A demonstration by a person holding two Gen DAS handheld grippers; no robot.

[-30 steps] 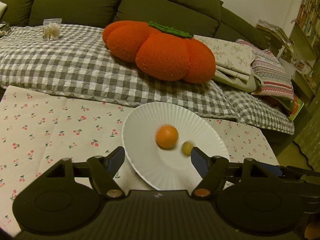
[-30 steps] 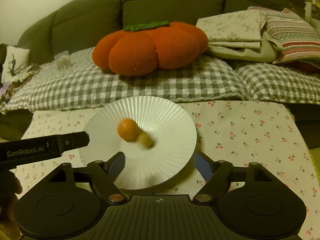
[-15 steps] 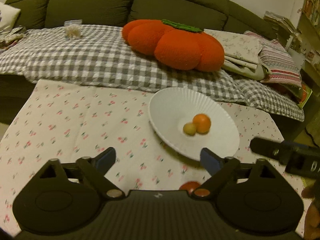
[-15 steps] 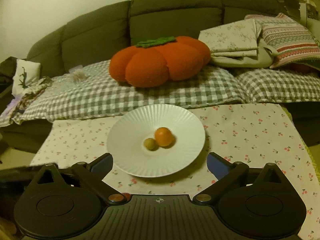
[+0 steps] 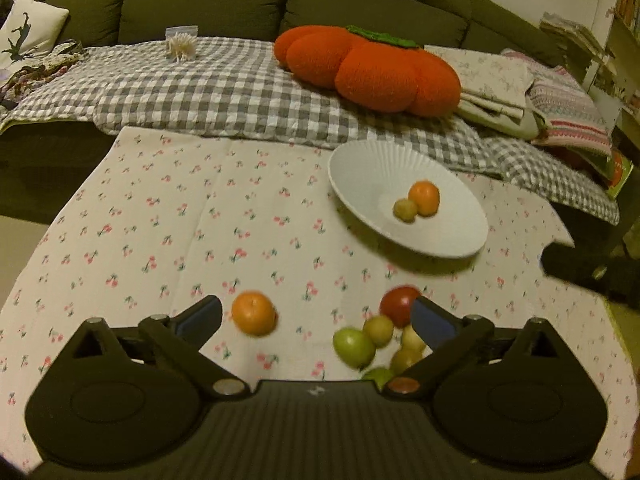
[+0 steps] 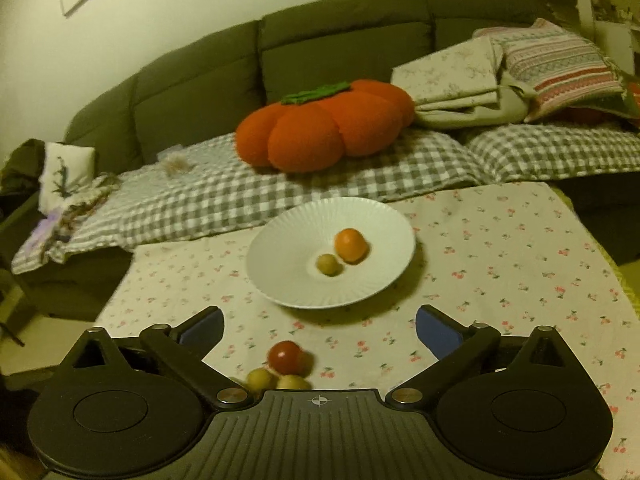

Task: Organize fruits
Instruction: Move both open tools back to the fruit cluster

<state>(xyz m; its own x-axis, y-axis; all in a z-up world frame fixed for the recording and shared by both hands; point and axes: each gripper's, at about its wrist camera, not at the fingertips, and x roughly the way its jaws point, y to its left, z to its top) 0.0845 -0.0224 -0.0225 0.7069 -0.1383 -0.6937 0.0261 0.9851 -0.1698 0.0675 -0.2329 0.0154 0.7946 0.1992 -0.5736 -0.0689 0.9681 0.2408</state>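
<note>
Two fruits sit in the white plate at 1 o'clock, loose fruit cluster near 5 o'clock; left gripper and right gripper both wide, empty, likely ready for next pick.

Both wrist views look forward and down over the table toward the sofa; both share the white plate, nearer the right view.
</note>
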